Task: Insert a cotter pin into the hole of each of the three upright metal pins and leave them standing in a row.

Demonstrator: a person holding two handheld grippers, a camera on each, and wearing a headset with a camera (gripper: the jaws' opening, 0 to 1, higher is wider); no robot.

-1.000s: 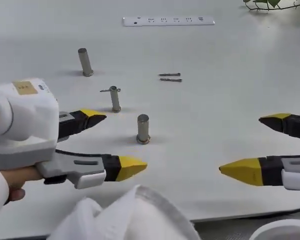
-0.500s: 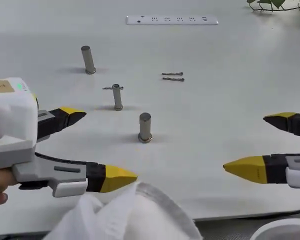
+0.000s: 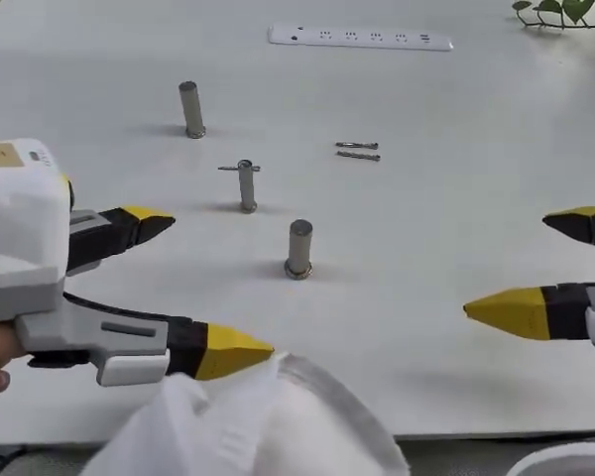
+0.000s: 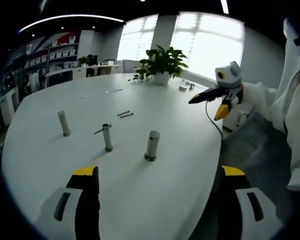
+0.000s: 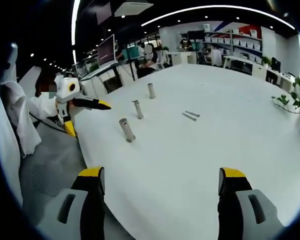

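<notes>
Head view: middle pin done, near pin and far pin bare; left gripper and right gripper fingers spread wide, empty; next probably means pinching a loose cotter pin.

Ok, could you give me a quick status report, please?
Open and empty: left tool, right tool. One cotter pin in middle pin; near pin, far pin bare. Two loose cotter pins lying behind. Nothing blocking.

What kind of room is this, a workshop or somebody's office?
Most likely an open-plan office or lab: a big white curved-edge table, tall bright windows, a leafy green potted plant and white storage shelves along the far wall.
</notes>
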